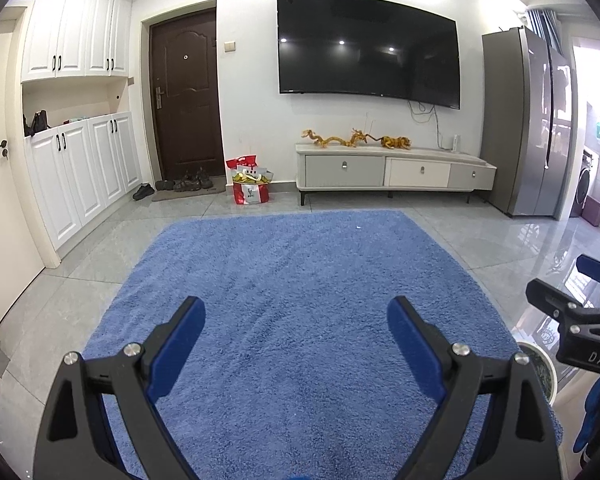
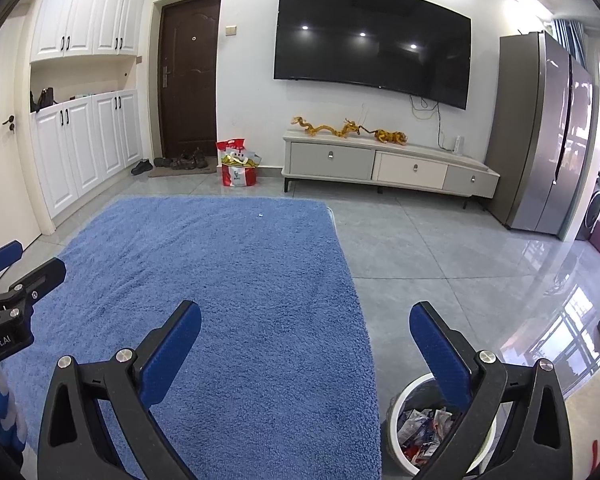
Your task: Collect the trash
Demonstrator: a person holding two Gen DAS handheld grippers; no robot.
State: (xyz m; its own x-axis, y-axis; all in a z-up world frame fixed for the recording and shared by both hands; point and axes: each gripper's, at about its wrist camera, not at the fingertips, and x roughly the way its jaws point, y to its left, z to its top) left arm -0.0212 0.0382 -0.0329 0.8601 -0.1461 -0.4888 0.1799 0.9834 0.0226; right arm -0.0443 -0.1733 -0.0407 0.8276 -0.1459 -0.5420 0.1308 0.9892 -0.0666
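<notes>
Trash bin (image 2: pixel 404 432) w/ wrappers sits on tile floor (image 2: pixel 440 248) just beside blue rug (image 2: pixel 220 272), under right hand-held gripper (image 2: pixel 306 340); tiny white scrap (image 2: pixel 260 214) on rug's far part. Both wide, empty, prob done dropping. Left hand-held gripper (image 1: pixel 296 332) over rug. Reads "DAS", "nRobot.AI"

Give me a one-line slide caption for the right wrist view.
Open right tool above the blue rug, beside a white bin holding wrappers, facing the wall TV.
</notes>
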